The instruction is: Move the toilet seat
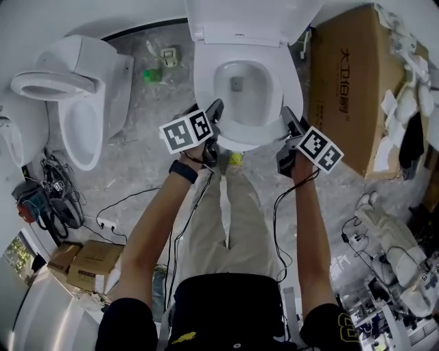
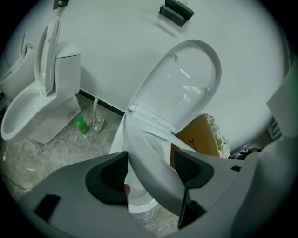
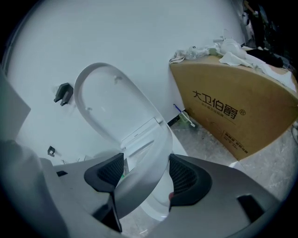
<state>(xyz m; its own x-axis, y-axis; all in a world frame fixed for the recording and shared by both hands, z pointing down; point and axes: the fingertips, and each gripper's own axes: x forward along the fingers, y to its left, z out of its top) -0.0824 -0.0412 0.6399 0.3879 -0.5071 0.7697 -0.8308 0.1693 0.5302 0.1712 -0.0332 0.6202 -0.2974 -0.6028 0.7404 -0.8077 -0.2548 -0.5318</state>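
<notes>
The white toilet (image 1: 236, 134) stands in front of me with its lid (image 1: 240, 17) up against the wall. Its seat (image 1: 203, 92) runs forward from the hinge, tilted a little above the bowl. My left gripper (image 1: 215, 115) is at the seat's front left and my right gripper (image 1: 288, 122) at its front right. In the left gripper view the seat (image 2: 139, 139) fills the gap of the left gripper (image 2: 151, 169), both pads against it. In the right gripper view the seat (image 3: 151, 155) likewise spans the right gripper (image 3: 146, 172). The raised lid (image 2: 186, 88) (image 3: 107, 102) shows behind.
A second toilet (image 1: 75, 103) stands at the left. A large cardboard box (image 1: 350, 89) is close on the right, with clutter beyond. A green bottle (image 1: 152, 74) and a brush holder (image 1: 169, 56) sit by the wall. Cables (image 1: 110, 206) and small boxes (image 1: 86, 264) lie lower left.
</notes>
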